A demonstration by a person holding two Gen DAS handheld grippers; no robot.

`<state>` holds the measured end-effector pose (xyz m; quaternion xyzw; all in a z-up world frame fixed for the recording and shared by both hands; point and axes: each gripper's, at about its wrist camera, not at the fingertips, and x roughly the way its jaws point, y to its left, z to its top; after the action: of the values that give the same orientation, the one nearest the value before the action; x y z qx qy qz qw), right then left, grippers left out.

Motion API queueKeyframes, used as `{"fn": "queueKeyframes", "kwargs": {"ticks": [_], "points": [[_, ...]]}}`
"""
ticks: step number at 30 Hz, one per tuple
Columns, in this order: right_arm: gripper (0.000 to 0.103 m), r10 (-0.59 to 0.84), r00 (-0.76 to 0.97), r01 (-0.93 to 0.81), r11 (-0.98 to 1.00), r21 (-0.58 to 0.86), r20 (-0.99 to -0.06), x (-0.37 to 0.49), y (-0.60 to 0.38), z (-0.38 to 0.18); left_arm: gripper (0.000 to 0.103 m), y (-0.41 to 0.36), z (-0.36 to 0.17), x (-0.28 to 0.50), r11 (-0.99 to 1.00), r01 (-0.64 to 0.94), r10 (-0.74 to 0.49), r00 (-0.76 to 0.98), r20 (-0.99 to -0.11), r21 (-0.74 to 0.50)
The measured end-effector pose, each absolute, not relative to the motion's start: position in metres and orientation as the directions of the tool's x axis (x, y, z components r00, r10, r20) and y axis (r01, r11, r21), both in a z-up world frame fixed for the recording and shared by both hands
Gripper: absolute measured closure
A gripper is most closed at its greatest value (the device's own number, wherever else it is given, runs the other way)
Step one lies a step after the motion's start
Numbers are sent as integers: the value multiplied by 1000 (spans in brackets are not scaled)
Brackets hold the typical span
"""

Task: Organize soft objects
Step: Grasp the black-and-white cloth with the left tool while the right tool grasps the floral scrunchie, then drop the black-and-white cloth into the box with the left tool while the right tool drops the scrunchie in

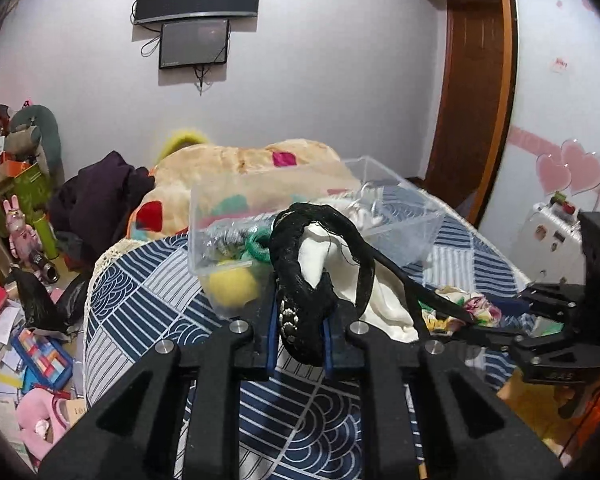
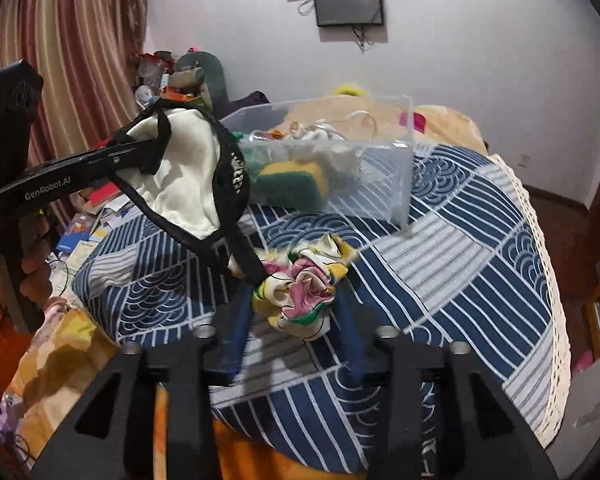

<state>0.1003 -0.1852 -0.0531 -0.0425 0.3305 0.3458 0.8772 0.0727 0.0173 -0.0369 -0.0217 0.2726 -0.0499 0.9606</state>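
My left gripper [image 1: 300, 320] is shut on a black fabric band with silver studs [image 1: 300, 312], joined to a white cloth [image 1: 328, 256], and holds it up above the blue patterned cushion [image 1: 148, 300]. The same garment hangs from the left gripper in the right wrist view [image 2: 180, 176]. My right gripper [image 2: 294, 300] has its jaws around a crumpled floral scrunchie [image 2: 304, 280] lying on the cushion [image 2: 460, 264]. A black strap end touches the scrunchie. A clear plastic box [image 2: 340, 168] behind holds a yellow-green sponge [image 2: 288, 180] and other soft items.
The clear box [image 1: 300, 216] stands at the cushion's far side, with a yellow ball [image 1: 232, 284] in it. A beige blanket [image 1: 240, 168] lies behind. Clutter covers the floor at left [image 1: 28, 352]. A wooden door [image 1: 472, 80] is at right.
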Motion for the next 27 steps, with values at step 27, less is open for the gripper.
{"fn": "queueKeyframes", "kwargs": {"ticks": [27], "points": [[87,565,645,-585,798,143,-515,102,-190,-18,88,23,0,70,988,95,-138,900,-413,-123]]}}
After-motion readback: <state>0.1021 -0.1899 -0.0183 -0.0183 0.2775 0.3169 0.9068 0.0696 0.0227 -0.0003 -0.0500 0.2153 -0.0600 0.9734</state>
